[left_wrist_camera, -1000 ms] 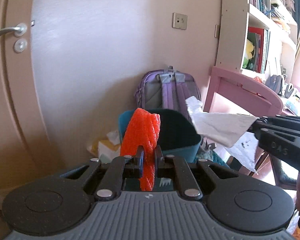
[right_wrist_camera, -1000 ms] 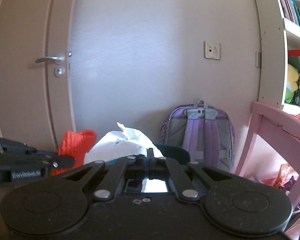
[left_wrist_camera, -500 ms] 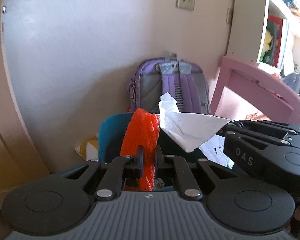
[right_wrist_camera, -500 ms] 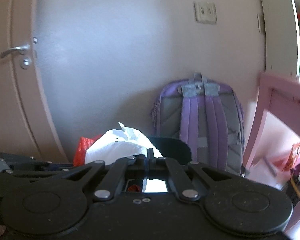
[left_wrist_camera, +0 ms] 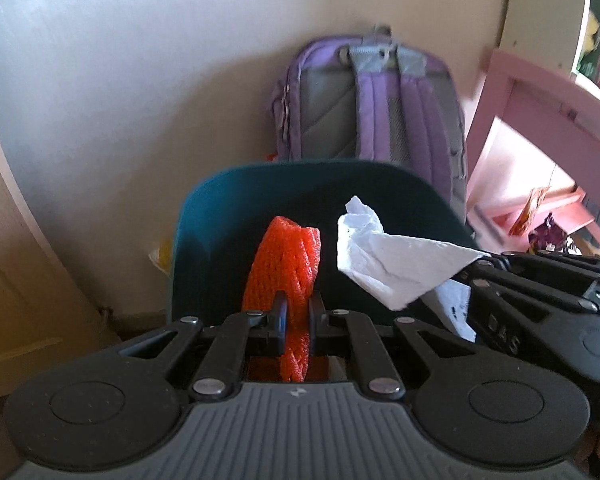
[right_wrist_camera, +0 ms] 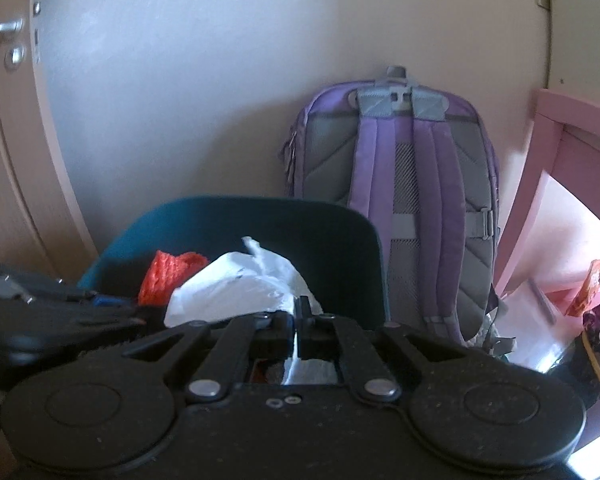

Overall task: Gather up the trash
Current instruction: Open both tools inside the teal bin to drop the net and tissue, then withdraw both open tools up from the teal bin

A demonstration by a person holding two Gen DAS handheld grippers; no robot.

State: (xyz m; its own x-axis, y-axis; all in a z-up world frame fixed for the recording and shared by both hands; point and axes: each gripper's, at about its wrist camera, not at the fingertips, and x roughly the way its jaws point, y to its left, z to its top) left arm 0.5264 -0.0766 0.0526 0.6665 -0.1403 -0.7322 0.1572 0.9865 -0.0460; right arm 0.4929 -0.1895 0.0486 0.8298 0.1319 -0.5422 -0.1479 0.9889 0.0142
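Over the teal bin (left_wrist_camera: 204, 232), your left gripper (left_wrist_camera: 298, 312) clamped tight on orange foam netting (left_wrist_camera: 288, 264), your right gripper (right_wrist_camera: 298, 320) pinched shut on crumpled white paper (right_wrist_camera: 236, 292), purple backpack (right_wrist_camera: 400, 184) behind.

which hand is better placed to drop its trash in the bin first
Left, narrowly. The left gripper holds the orange foam net centred over the teal bin. The right gripper holds the white paper toward the bin's right side, nearer the rim. Either could likely release.
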